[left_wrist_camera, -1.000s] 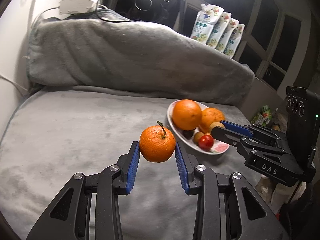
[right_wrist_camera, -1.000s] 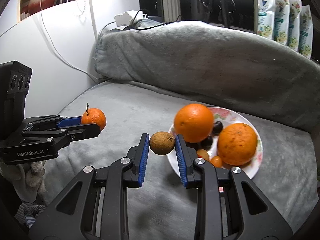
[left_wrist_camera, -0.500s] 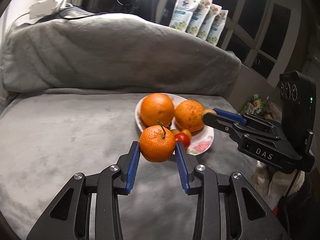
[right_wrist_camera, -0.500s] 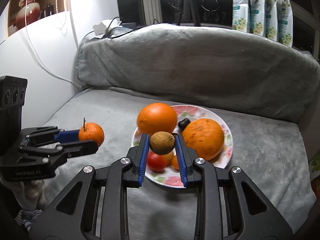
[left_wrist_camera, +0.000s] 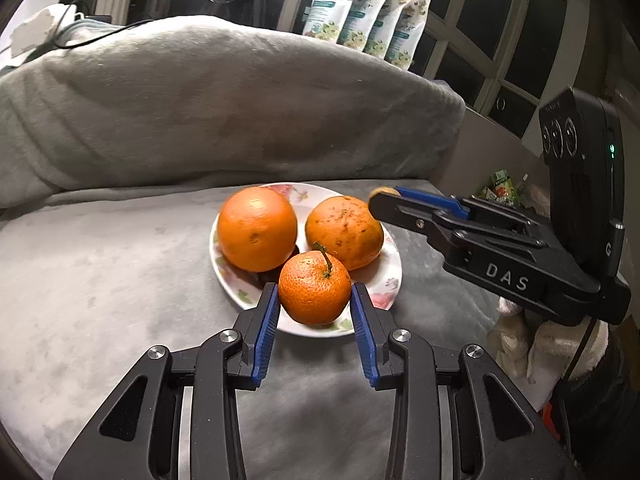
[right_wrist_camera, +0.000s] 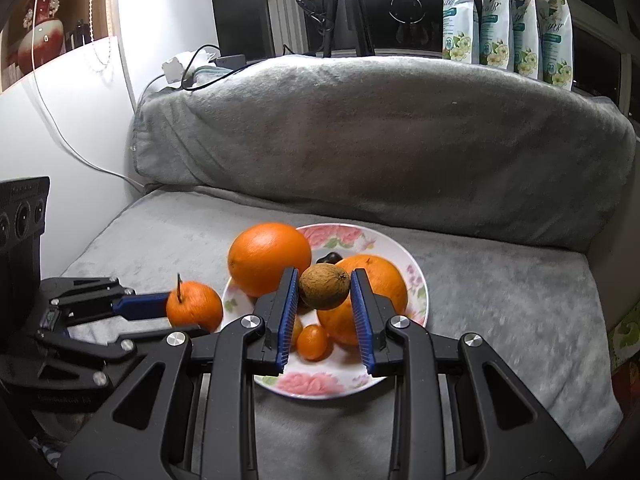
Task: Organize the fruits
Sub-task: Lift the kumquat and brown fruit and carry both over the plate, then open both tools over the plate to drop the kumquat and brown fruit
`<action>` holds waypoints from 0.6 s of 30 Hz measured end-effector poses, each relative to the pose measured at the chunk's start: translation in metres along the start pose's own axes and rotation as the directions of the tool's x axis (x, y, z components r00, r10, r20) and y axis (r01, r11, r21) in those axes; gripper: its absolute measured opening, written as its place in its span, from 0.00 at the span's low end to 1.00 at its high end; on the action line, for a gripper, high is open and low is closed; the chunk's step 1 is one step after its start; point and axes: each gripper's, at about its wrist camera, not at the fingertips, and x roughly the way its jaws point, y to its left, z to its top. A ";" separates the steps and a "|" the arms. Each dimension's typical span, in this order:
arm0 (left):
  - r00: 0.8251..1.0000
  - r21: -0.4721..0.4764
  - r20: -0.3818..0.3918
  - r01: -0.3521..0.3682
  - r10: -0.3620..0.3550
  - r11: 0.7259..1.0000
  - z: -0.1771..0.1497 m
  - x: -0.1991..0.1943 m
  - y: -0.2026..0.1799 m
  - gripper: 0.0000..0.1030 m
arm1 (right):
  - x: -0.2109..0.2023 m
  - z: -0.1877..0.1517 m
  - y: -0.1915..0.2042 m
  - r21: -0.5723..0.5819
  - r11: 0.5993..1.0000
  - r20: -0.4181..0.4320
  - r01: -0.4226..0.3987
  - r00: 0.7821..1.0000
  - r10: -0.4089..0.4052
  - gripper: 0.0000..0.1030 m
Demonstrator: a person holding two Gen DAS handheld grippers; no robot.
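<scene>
Small stemmed orange tangerine (left_wrist_camera: 314, 293) sits clamped in the left gripper (left_wrist_camera: 315, 316) above a white floral plate (right_wrist_camera: 416, 280); the right gripper (right_wrist_camera: 325, 312) clamps a round brown fruit (right_wrist_camera: 324, 286).

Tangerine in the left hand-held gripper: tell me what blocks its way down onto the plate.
Nothing hangs between the tangerine and the plate, but the plate is crowded: two oranges fill the back and small fruits lie in front. The bare rim nearest the cameras looks like the only free spot.
</scene>
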 end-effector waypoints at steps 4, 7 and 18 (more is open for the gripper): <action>1.000 0.005 -0.001 -0.001 0.001 1.000 0.002 0.003 -0.003 0.33 | 0.006 0.006 -0.006 0.001 1.000 -0.001 -0.008 1.000 0.008 0.27; 1.000 0.009 -0.004 -0.004 0.004 1.000 0.003 0.005 -0.004 0.33 | 0.013 0.010 -0.011 0.017 1.000 -0.005 -0.025 1.000 0.025 0.27; 1.000 0.014 -0.015 -0.004 0.004 1.000 0.006 0.016 -0.006 0.33 | 0.033 0.017 -0.019 0.033 0.999 -0.026 -0.040 0.999 0.041 0.27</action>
